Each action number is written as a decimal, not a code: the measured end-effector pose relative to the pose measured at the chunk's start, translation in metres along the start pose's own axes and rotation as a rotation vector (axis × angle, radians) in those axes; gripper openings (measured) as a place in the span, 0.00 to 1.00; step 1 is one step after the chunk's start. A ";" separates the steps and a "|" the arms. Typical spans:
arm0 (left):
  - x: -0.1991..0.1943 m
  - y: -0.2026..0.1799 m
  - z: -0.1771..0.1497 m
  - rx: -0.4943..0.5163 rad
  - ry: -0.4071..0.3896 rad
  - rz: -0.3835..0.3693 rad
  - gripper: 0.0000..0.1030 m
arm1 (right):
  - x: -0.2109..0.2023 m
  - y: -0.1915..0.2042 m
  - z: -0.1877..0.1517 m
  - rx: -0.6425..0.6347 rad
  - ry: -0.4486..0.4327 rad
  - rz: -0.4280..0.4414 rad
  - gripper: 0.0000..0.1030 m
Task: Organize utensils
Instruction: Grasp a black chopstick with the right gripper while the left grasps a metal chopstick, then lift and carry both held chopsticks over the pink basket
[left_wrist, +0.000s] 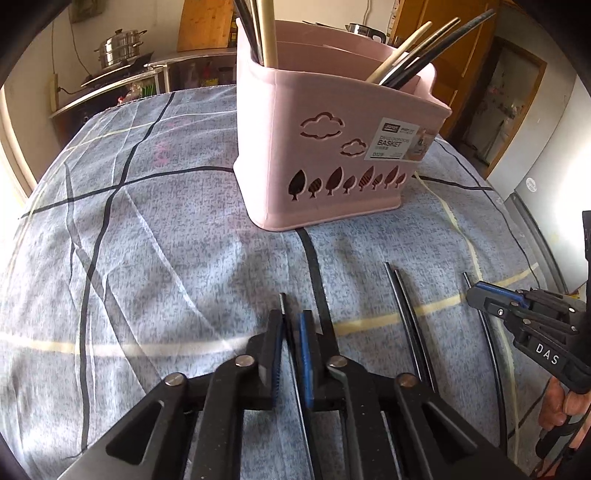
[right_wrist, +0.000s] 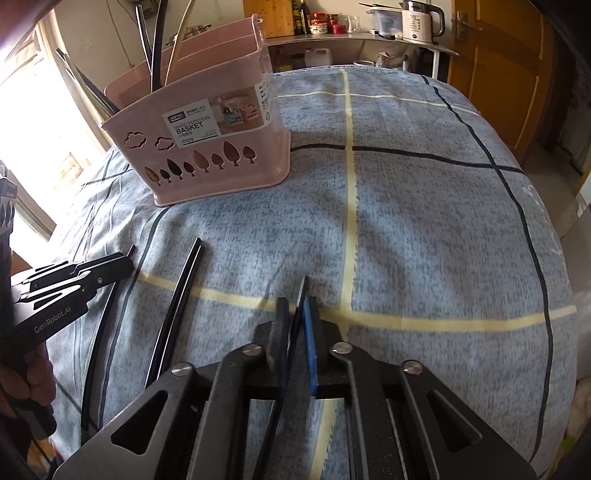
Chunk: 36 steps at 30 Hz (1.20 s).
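Note:
A pink chopstick basket (left_wrist: 332, 147) (right_wrist: 207, 147) stands on the checked cloth with several chopsticks (left_wrist: 413, 59) upright in its compartments. My left gripper (left_wrist: 291, 321) is shut on a black chopstick (left_wrist: 282, 301) lying along the cloth; in the right wrist view that gripper (right_wrist: 125, 260) sits at the left over the same stick (right_wrist: 96, 350). My right gripper (right_wrist: 295, 306) is shut on another black chopstick (right_wrist: 303, 291); the left wrist view shows it (left_wrist: 474, 295) at the right edge. A pair of black chopsticks (left_wrist: 406, 306) (right_wrist: 184, 280) lies loose between the two grippers.
The blue-grey checked cloth (left_wrist: 147, 240) (right_wrist: 424, 221) covers the whole table and drops away at its edges. A person's hand (left_wrist: 557, 402) (right_wrist: 29, 376) holds each gripper handle. Behind are a counter with a steel steamer pot (left_wrist: 120, 46), a kettle (right_wrist: 421, 20) and a wooden door (right_wrist: 498, 74).

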<state>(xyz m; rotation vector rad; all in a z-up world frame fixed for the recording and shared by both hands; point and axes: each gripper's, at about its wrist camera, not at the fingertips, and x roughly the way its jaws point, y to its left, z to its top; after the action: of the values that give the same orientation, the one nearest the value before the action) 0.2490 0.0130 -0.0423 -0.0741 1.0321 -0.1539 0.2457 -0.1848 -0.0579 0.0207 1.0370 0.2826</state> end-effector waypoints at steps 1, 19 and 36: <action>0.000 0.001 0.001 -0.004 0.003 -0.004 0.05 | 0.000 -0.001 0.001 0.003 0.004 0.006 0.06; -0.110 -0.004 0.036 0.027 -0.201 -0.087 0.04 | -0.091 0.017 0.031 -0.016 -0.209 0.062 0.04; -0.190 -0.011 0.064 0.069 -0.366 -0.103 0.04 | -0.168 0.037 0.054 -0.069 -0.423 0.050 0.04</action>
<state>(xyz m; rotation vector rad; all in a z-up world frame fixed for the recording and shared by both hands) 0.2071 0.0321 0.1532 -0.0892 0.6573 -0.2592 0.2031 -0.1834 0.1175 0.0426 0.6069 0.3417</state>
